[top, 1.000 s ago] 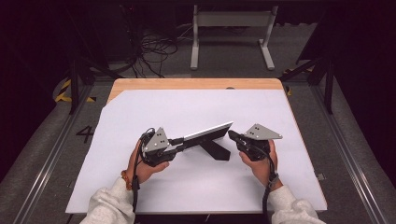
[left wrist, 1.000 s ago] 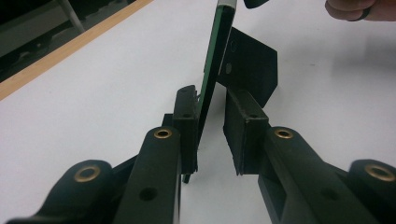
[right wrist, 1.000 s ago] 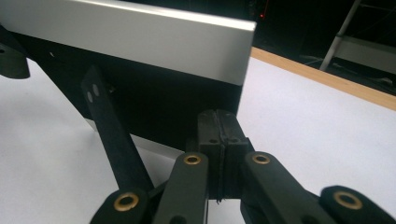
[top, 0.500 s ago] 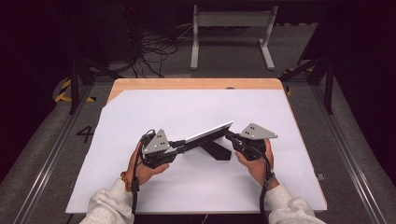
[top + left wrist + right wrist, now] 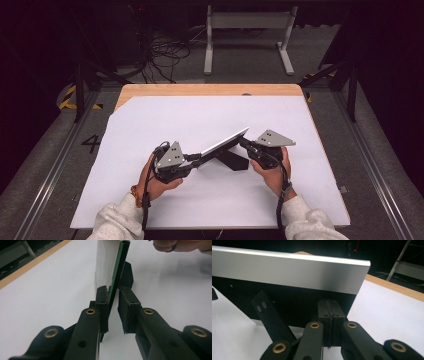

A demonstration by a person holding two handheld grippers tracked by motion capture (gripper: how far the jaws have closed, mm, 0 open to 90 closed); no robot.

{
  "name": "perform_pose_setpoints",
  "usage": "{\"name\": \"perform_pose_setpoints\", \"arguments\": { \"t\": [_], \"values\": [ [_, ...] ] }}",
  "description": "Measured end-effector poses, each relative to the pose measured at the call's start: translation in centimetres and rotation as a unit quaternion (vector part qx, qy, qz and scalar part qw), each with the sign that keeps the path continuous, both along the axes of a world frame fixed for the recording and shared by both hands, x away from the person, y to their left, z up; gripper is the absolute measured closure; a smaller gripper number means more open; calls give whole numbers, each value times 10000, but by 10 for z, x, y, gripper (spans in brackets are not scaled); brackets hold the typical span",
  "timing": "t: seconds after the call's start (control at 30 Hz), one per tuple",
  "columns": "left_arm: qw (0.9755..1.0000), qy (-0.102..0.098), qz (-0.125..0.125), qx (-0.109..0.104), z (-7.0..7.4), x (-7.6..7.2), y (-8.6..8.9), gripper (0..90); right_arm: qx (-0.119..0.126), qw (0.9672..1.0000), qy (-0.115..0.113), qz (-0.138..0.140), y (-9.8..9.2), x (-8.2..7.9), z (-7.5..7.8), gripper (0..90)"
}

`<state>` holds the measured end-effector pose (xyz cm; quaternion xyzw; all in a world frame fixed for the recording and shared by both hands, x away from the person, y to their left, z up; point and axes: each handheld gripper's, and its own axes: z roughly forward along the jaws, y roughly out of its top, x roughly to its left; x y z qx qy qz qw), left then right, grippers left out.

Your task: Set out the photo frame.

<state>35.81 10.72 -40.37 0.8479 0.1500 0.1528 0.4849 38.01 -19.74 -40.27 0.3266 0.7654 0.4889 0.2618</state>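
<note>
Silver frame between left tongs, white table

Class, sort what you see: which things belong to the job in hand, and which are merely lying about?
In the job: picture frame, its black stand, left gripper, right gripper.
Lying about: cables, grey metal stand, yellow-black floor tape.

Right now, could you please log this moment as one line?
frame: propped on stand | left gripper: jaws around frame edge, not clamped | right gripper: shut, at frame back
</note>
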Motion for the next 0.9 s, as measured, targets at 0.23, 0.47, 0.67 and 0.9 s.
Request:
{"name": "perform_pose_setpoints", "arguments": {
  "t": [0.23,0.47,0.67,0.9],
  "values": [
    [10000,11,-63,62,-2,-2,-7,783,-1,10000,29,33,6,3,-2,895],
    [9999,8,-74,99,-4,-5,-9,783,6,10000,50,84,9,3,-3,893],
    [9999,20,-105,126,-5,-7,-12,778,-69,9998,52,197,15,1,-3,892],
    [9998,12,-137,135,-5,-9,-15,757,-55,9996,49,256,23,2,-3,896]
  ]
}}
